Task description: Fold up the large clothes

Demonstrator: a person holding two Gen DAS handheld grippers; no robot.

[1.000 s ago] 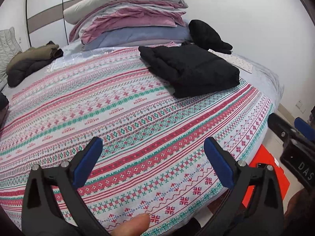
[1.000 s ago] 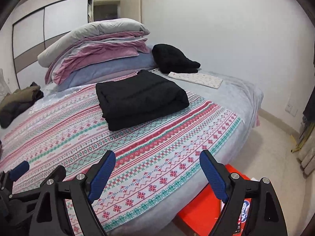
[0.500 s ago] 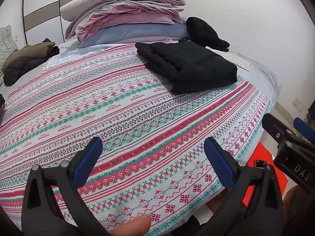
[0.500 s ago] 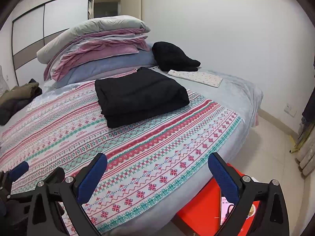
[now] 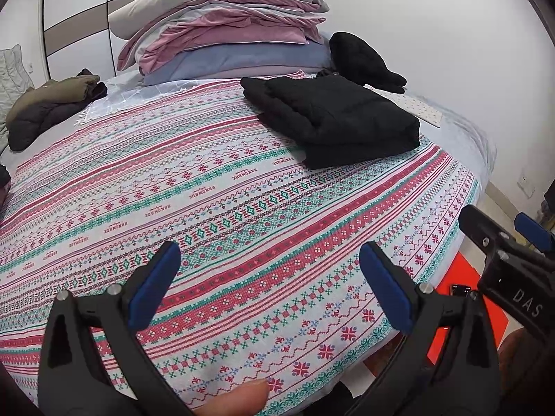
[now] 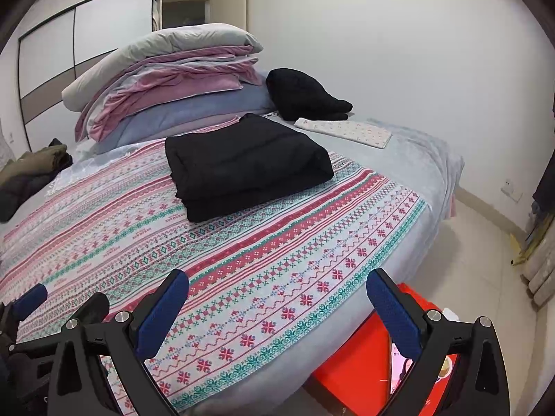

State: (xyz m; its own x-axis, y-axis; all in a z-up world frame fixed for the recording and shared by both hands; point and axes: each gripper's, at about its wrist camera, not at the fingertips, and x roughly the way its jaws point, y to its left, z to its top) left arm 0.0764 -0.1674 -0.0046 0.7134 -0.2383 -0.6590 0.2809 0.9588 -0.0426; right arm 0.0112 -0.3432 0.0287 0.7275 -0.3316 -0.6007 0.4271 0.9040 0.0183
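Folded black garment (image 6: 246,166) unmoved on bedspread (image 6: 277,260); right claw (image 6: 277,308) now wider, both claws spread, empty.

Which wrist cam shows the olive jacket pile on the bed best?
Left wrist. The olive jacket pile lies whole at the far left of the patterned bedspread, its olive top and dark underside both visible. In the right wrist view the same pile is pushed to the frame's left edge and partly cut off.
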